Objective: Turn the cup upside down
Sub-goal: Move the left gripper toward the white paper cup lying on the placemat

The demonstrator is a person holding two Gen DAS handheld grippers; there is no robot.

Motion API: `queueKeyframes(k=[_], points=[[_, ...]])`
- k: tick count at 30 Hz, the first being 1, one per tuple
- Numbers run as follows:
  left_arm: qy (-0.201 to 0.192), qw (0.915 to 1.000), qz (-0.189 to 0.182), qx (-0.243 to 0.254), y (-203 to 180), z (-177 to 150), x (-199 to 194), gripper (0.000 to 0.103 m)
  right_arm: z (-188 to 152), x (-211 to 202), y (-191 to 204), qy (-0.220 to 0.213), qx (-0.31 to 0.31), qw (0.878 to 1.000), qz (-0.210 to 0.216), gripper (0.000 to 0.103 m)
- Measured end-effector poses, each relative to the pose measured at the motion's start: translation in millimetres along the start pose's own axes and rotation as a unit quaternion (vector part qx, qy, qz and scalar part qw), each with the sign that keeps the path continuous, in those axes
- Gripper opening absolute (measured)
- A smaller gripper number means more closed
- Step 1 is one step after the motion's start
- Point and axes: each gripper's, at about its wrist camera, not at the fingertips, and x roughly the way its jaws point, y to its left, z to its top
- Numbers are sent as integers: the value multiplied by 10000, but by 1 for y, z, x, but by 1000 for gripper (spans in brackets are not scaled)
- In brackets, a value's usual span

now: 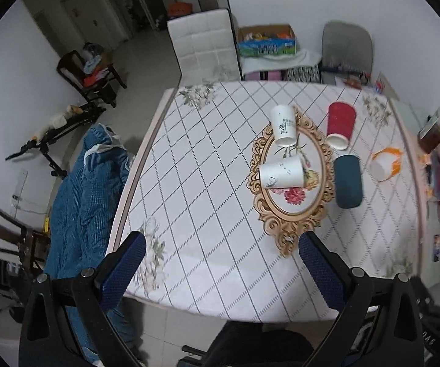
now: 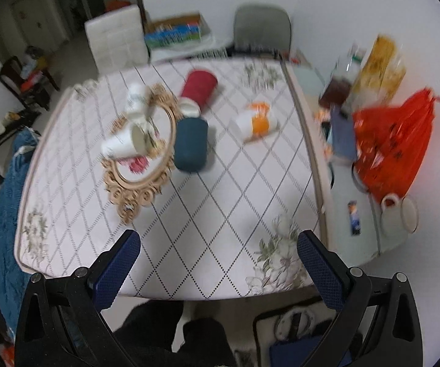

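currently: both grippers, left gripper and right gripper, wide open, empty, at table near edge; nearest white cup on its side, ahead, long axis crosswise; left nearer.

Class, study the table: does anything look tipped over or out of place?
Yes. All five cups lie on their sides: two white paper cups on the ornate oval tray, plus a red cup, dark teal cup and orange-and-white cup beside it.

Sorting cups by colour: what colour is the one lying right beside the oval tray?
Dark teal, clearest in the left wrist view.
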Motion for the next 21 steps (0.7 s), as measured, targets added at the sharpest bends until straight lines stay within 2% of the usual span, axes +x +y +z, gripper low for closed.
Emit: queueKeyframes(k=[5,13,15,17,21], points=[[427,9981,32,443,-15,36,65,103,3,72,9,655,101,9978,-67,103],[978,9861,42,1343,-50,66,154,102,-9,164,19,1589,224,9866,-284,103],[1118,9802,40,1635,-60,68,173,102,-11,183,21,1773,258,9833,-308,103],[1207,9704,11,2090,-74,69,192,102,-11,196,23,1916,278,9805,-340,103],[1201,9442,60,3065,-100,66,213,102,-10,215,24,2091,305,9766,-400,103]])
